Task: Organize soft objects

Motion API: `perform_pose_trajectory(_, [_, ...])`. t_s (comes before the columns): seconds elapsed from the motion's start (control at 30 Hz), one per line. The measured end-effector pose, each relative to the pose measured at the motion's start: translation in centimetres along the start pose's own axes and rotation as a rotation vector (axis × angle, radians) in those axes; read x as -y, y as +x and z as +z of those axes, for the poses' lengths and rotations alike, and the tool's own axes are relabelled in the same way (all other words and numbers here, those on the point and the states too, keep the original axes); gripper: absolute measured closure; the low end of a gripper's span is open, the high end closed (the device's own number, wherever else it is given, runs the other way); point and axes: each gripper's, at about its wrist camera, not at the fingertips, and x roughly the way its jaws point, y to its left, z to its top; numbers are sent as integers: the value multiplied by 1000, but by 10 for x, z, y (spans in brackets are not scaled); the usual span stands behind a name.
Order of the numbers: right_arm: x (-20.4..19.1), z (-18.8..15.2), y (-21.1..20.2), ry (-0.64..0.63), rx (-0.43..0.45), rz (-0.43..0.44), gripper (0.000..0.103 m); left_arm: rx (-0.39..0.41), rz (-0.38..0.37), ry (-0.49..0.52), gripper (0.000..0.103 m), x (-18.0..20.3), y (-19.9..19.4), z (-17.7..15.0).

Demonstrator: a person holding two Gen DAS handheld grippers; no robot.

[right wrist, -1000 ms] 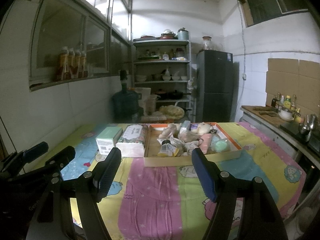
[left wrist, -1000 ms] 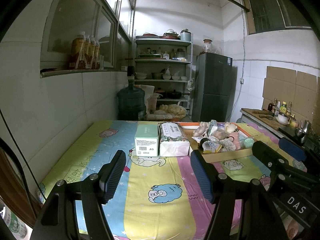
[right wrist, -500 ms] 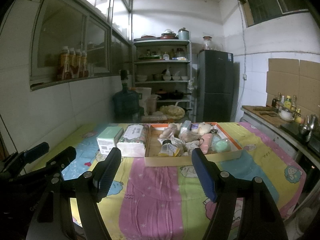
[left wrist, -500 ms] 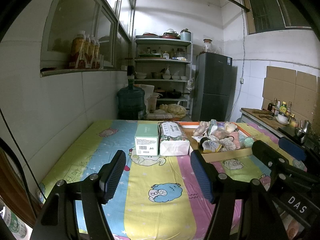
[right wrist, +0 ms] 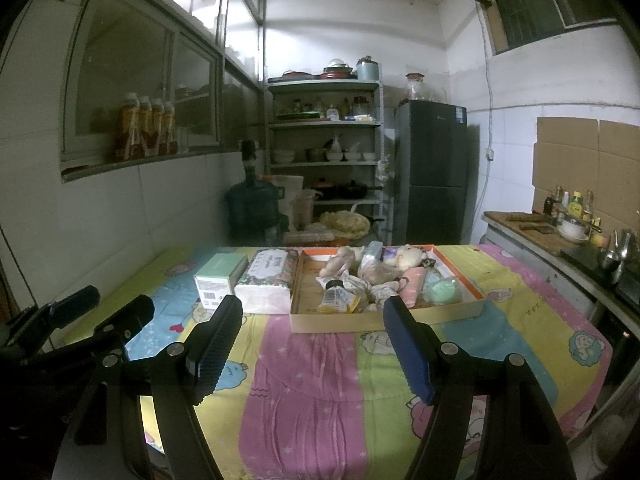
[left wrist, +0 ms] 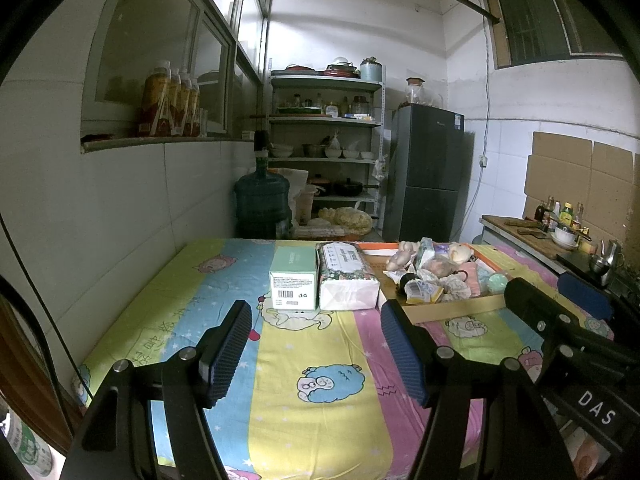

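Left gripper [left wrist: 316,344] and right gripper [right wrist: 312,344]: both spread wide, nothing between the pads, poised over the cartoon-print tablecloth [left wrist: 320,412]. Soft toys [right wrist: 376,276], possibly with packets among them, lie heaped in the cardboard tray [right wrist: 360,322] at 12 o'clock; tissue pack [right wrist: 268,280] touches its 9 o'clock side

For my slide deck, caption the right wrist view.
Open right gripper faces a cardboard tray of soft objects.
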Motion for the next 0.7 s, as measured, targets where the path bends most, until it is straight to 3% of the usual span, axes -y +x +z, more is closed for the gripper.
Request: perform_pose_trajectory(0.7, [-4,0,0,0,-1,2,28,-2,0,0,36,-2,0,0])
